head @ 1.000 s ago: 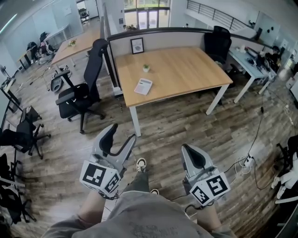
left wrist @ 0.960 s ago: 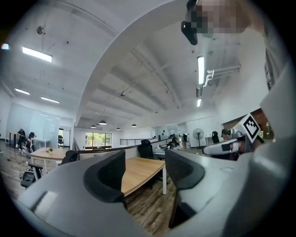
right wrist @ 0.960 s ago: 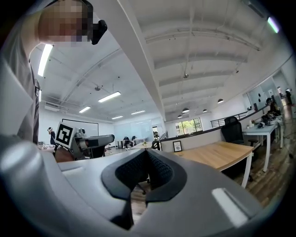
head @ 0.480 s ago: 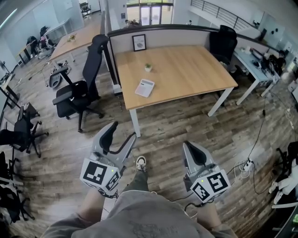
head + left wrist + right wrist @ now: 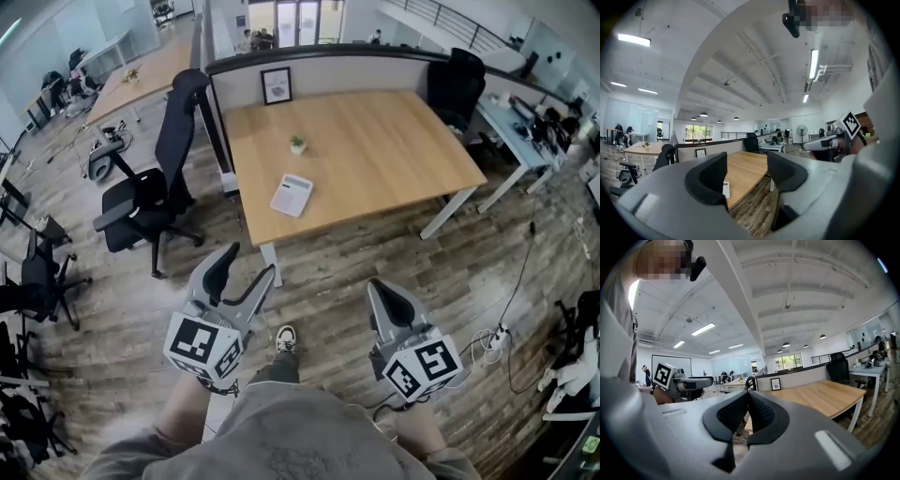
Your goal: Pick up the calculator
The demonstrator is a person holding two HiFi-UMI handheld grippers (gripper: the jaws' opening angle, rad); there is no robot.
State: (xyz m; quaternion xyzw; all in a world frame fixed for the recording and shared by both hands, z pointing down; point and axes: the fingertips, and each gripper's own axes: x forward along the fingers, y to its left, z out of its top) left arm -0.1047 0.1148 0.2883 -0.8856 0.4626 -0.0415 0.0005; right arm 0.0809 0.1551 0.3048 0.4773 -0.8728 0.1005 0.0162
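A white calculator (image 5: 292,195) lies near the front left corner of a light wooden desk (image 5: 394,155). In the left gripper view a sliver of the calculator (image 5: 726,189) shows beside the left jaw. My left gripper (image 5: 242,272) is held low, well short of the desk, its jaws open and empty. My right gripper (image 5: 384,298) hangs at the same height to the right, jaws shut with nothing between them. Both are over the wooden floor.
A small potted plant (image 5: 297,144) and a framed picture (image 5: 276,85) stand on the desk behind the calculator. A black office chair (image 5: 150,192) stands left of the desk, another (image 5: 453,86) at its far right. Cables and a power strip (image 5: 494,336) lie on the floor at right.
The desk and calculator have drifted lower and closer in the head view as the person steps forward. Both grippers keep their pose.
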